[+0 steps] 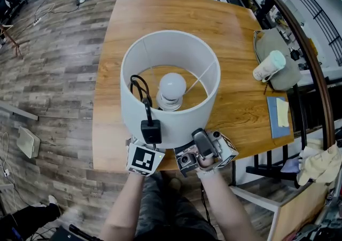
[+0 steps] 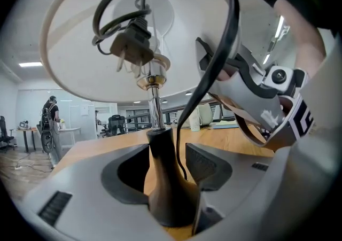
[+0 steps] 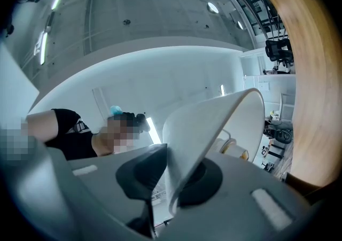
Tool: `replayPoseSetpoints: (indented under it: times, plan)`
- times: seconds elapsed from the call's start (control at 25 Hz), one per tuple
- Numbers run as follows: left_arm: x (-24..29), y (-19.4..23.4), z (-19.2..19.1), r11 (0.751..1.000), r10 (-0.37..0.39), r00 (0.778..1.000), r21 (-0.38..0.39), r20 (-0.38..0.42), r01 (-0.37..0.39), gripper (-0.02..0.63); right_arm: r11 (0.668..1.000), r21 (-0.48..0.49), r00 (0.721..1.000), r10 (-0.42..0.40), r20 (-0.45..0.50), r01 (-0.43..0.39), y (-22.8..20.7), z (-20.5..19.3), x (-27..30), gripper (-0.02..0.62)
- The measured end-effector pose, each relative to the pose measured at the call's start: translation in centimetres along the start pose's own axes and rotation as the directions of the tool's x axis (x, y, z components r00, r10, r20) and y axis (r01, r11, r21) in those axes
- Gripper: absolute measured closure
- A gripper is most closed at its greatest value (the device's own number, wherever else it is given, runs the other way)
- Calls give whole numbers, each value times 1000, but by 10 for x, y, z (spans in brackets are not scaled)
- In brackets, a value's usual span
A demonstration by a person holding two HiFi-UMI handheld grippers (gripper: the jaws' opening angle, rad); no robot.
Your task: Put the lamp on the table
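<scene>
While lamp (image 1: 172, 89) is upright (shade (image 1: 179, 126) mouth up), left claw (image 2: 168, 166) clamps base (image 2: 164, 192), right claw (image 3: 173, 177) pinches shade.

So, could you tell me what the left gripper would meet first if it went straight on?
The left gripper would first meet the dark tapered lamp base gripped between its jaws; beyond, probably the wooden tabletop.
</scene>
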State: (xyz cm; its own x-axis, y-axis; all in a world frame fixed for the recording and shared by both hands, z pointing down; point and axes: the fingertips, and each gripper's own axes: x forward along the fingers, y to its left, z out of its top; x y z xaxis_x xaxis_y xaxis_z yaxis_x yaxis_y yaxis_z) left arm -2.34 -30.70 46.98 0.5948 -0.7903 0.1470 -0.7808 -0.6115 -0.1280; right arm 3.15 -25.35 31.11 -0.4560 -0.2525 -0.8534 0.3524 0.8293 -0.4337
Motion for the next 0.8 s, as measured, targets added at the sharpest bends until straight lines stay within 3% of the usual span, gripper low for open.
replayPoseSetpoints:
  times: [0.52,0.8]
  plan:
    - [-16,-9,-2,999,28,1000,-27,9,-28,403,1000,25,1000,8,-7,-8,9,-6,-9,540]
    - [-22,-14,-3,999,23,1000,-37,-5,-23,403,996,36,997,-77,-13,77,1,-11,-26,505]
